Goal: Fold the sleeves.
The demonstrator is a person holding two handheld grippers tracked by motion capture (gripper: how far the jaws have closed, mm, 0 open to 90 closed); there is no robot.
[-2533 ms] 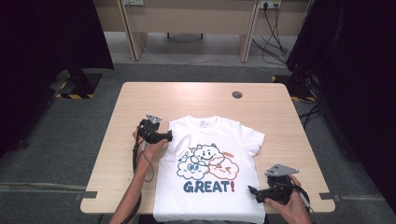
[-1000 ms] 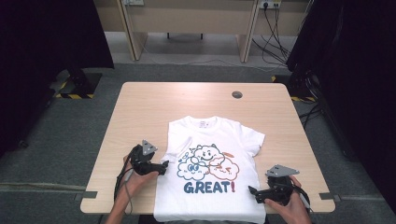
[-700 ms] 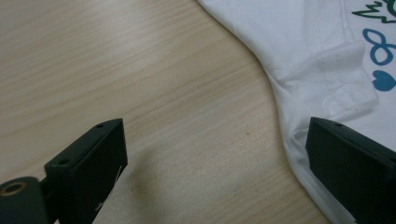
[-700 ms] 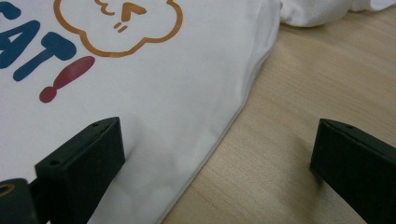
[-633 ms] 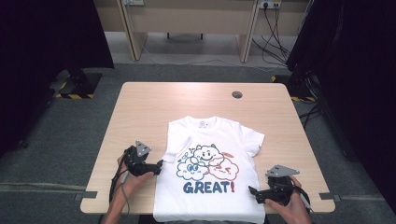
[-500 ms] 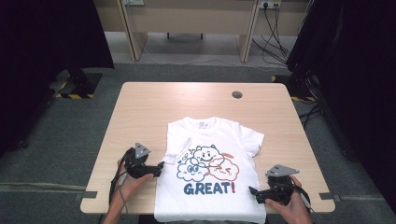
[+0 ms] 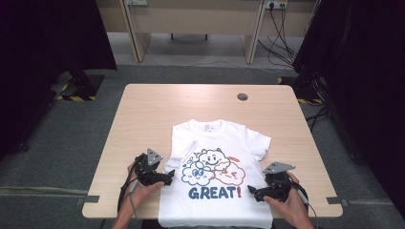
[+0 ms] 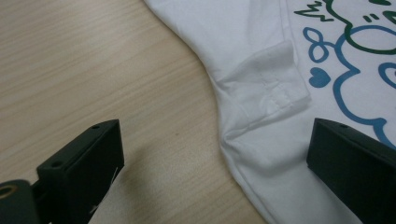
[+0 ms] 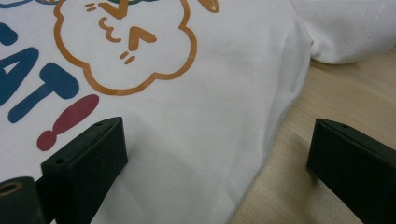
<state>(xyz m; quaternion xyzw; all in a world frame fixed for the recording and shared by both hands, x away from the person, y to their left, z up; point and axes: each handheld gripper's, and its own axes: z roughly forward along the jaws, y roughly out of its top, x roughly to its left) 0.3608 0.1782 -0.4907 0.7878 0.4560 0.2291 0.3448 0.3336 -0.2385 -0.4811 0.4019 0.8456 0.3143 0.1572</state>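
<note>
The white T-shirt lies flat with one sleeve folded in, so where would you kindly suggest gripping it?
Probably grip the white T-shirt by its side hems, each open gripper sliding in level from the bare table: left gripper below the folded-in sleeve, right gripper opposite.

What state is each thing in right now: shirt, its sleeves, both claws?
T-shirt: flat on the table, print up, hem over the near edge.
Left sleeve: folded in onto the shirt body.
Right sleeve: bunched at the shirt's side.
Left claw: open, jaws just widened, straddling the shirt's side edge, nothing gripped.
Right claw: open, straddling the opposite side edge, nothing gripped.
</note>
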